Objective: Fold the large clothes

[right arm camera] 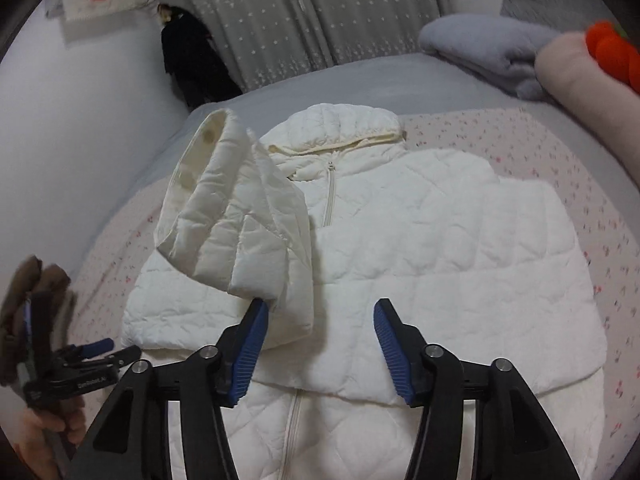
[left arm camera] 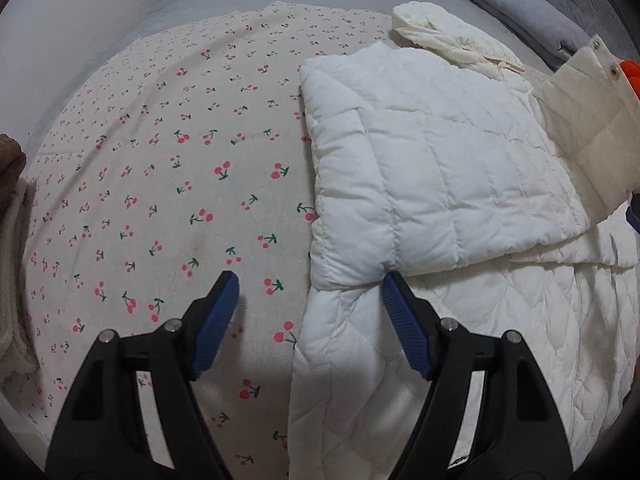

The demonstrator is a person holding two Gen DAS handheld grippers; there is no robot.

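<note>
Tongs first: left tongs (left arm camera: 311,286) spread apart over the jacket's edge, nothing between the pads. Right tongs (right arm camera: 318,312) also apart, the raised sleeve (right arm camera: 236,216) brushing the left pad but not pinched. White quilted jacket (right arm camera: 420,248) lies zip-up on the bed, hood away from us, one side folded across the front. Under it, cherry-print sheet (left arm camera: 168,184), then plain grey bedding (right arm camera: 360,80). Further back, a folded grey blanket (right arm camera: 480,48), a starred grey curtain (right arm camera: 288,12), and a dark garment (right arm camera: 192,64) against the white wall.
</note>
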